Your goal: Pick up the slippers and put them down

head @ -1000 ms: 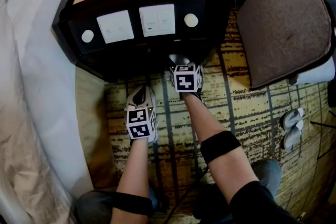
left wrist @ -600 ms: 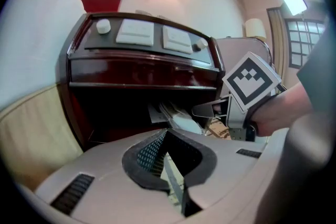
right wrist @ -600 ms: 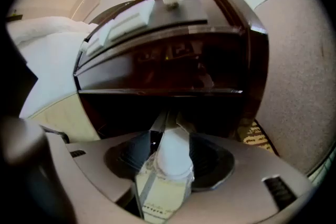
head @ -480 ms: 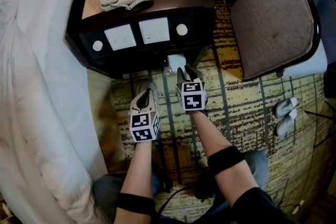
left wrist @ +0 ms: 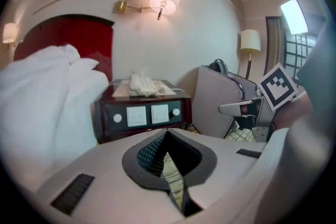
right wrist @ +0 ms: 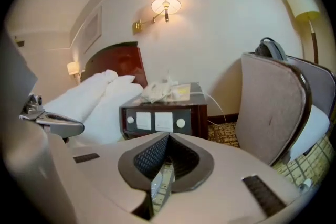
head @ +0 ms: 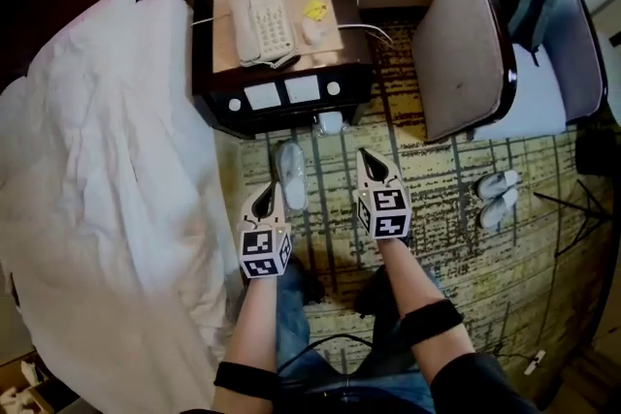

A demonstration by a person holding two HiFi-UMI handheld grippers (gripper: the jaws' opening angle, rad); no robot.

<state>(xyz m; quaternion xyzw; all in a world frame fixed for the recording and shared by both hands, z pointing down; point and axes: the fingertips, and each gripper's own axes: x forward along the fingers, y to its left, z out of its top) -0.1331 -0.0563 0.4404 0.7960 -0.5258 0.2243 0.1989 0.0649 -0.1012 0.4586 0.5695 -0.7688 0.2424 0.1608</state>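
Observation:
One white slipper (head: 291, 175) lies on the patterned carpet (head: 446, 238) between my two grippers. A second white slipper (head: 331, 122) lies at the foot of the dark nightstand (head: 281, 97). My left gripper (head: 268, 191) hangs shut and empty just left of the nearer slipper, well above the floor. My right gripper (head: 368, 156) is to the right of that slipper; its jaws have just been closing, now meet, and hold nothing. In both gripper views the jaws (left wrist: 167, 136) (right wrist: 167, 138) touch, with only carpet showing under them.
The nightstand (left wrist: 139, 113) carries a white telephone (head: 262, 22) and papers. A bed with white bedding (head: 97, 170) fills the left. A grey upholstered chair (head: 466, 44) with a bag stands at the right, and another white slipper pair (head: 495, 194) lies beside it. A person's legs are below.
Both grippers have lifted high off the floor and back from the nightstand. The right jaws went from open to shut, leaving a slipper at the nightstand's foot. The head view has also pulled up.

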